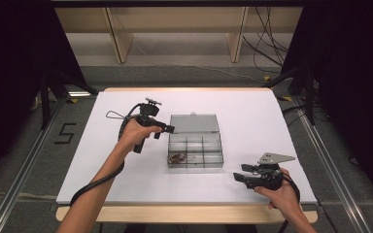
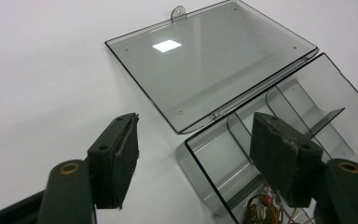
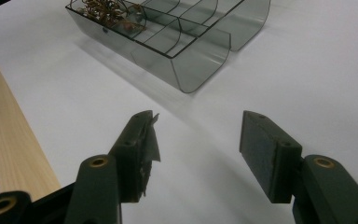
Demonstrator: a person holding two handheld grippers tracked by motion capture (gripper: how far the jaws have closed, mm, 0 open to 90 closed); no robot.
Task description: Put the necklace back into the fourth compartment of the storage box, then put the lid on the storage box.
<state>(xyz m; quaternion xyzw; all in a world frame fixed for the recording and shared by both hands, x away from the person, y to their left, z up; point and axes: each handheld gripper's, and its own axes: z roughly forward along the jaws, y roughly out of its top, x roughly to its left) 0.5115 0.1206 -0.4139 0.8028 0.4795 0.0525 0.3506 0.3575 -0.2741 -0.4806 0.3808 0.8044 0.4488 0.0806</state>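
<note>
A smoky clear compartment box (image 1: 195, 151) lies open mid-table, its lid (image 1: 194, 123) folded flat behind it. A tangle of thin brown bands (image 1: 177, 158) fills its front left compartment; the other compartments look bare. My left gripper (image 1: 167, 128) hovers at the box's back left corner, open, with nothing between its jaws. Along those jaws, in the left gripper view, are the lid (image 2: 205, 56), the box (image 2: 307, 116) and the bands (image 2: 261, 210). My right gripper (image 1: 240, 172) rests open near the front right, pointing at the box (image 3: 182, 42) and empty (image 3: 198, 126).
The white tabletop (image 1: 252, 116) has a pale wooden front edge (image 3: 9, 140). Black curtains stand on both sides, cables (image 1: 267, 53) trail on the floor behind at the right, and wooden legs (image 1: 119, 39) stand beyond the table.
</note>
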